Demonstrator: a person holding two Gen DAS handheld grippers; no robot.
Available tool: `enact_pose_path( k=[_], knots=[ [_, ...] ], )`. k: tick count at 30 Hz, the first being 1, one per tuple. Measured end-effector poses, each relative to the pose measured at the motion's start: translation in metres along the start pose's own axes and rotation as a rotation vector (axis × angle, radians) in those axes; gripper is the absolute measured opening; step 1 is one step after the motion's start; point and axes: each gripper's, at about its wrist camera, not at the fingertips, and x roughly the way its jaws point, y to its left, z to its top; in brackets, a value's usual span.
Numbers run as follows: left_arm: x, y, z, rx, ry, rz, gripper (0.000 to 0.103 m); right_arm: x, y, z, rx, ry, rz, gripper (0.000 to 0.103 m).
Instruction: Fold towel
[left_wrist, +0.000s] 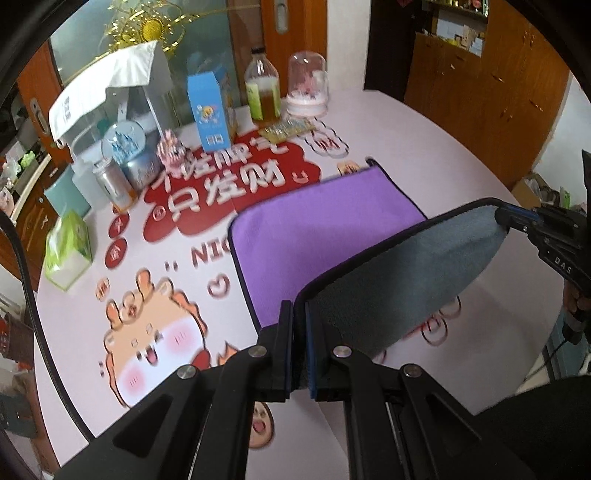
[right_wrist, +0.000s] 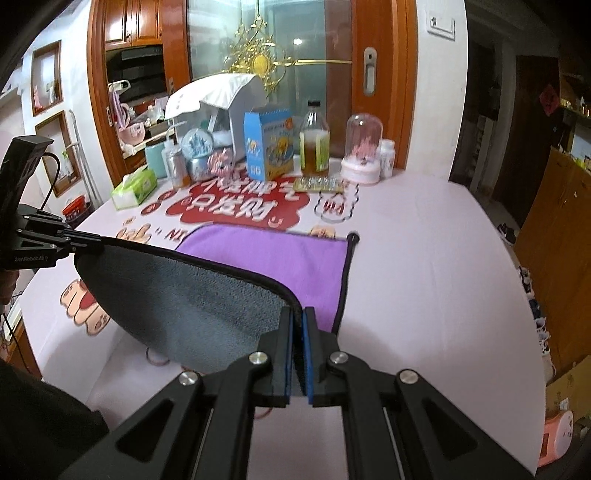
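The towel (left_wrist: 317, 229) is purple on one face and grey on the other, with a dark hem. Its far part lies flat on the table, purple face up (right_wrist: 266, 258). Its near edge is lifted, grey face (left_wrist: 406, 280) toward the cameras. My left gripper (left_wrist: 299, 314) is shut on the near left corner. My right gripper (right_wrist: 297, 317) is shut on the near right corner. Each gripper shows in the other's view, the right one (left_wrist: 517, 219) and the left one (right_wrist: 88, 242), with the hem stretched between them above the table.
The table (right_wrist: 424, 266) has a pink printed cover. Along its far edge stand a blue carton (right_wrist: 267, 147), a bottle (right_wrist: 314, 144), a glass dome (right_wrist: 364, 147), a snow globe (left_wrist: 127, 147) and a tissue pack (left_wrist: 68, 251). Wooden cabinets (left_wrist: 480, 81) stand at right.
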Motion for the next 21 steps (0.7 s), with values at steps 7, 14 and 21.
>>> enact_pose_path(
  k=[7,14,21],
  knots=[
    [0.011,0.020,0.031,-0.013,-0.055,0.017,0.004,0.015,-0.006,0.033,-0.007,-0.053,-0.025,0.005],
    [0.034,0.040,0.062,-0.048,-0.083,0.042,0.004,0.044,-0.011,0.062,-0.009,-0.095,-0.061,0.005],
    [0.074,0.055,0.084,-0.136,-0.076,0.054,0.004,0.085,-0.009,0.077,-0.023,-0.108,-0.159,0.005]
  ],
)
